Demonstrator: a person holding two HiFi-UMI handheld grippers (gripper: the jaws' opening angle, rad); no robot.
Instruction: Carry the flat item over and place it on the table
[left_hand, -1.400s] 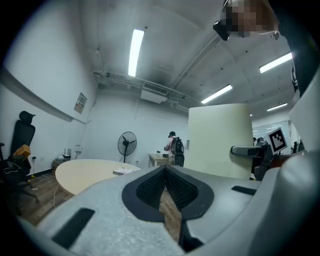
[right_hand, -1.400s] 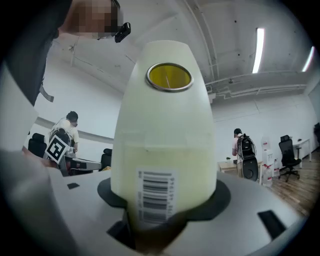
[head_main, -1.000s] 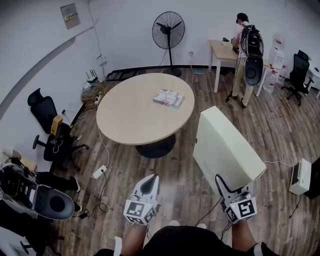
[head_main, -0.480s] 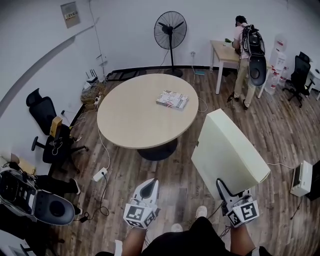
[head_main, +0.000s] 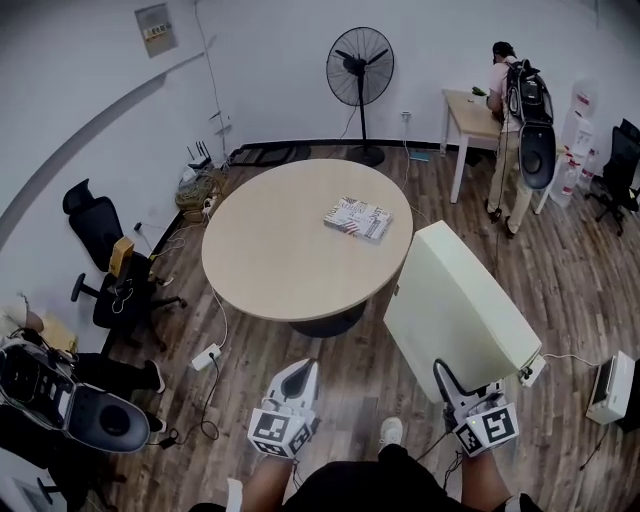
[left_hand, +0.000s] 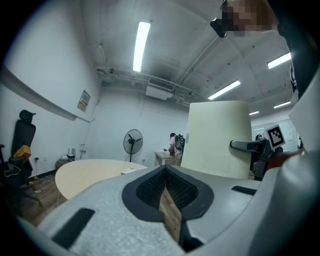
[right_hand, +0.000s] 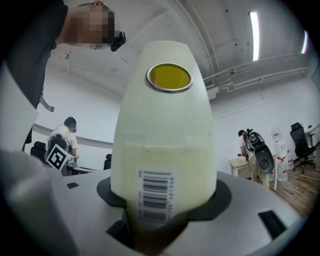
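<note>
Gripping the cream board (head_main: 455, 305) by its lower edge, the right hand-held gripper (head_main: 447, 378) holds it upright and tilted in the air, just short of the round tabletop (head_main: 270, 250). The left hand-held gripper (head_main: 296, 378) is closed and empty. On one narrow grip, the board could swing, slip free, or clip the tabletop's rim or the magazine (head_main: 358, 219).

The person wore a dark top (head_main: 372, 488); ahead of it, the grey left gripper (head_main: 297, 368) and right gripper (head_main: 447, 377) each bore a black-and-white marker cube (head_main: 280, 430).
</note>
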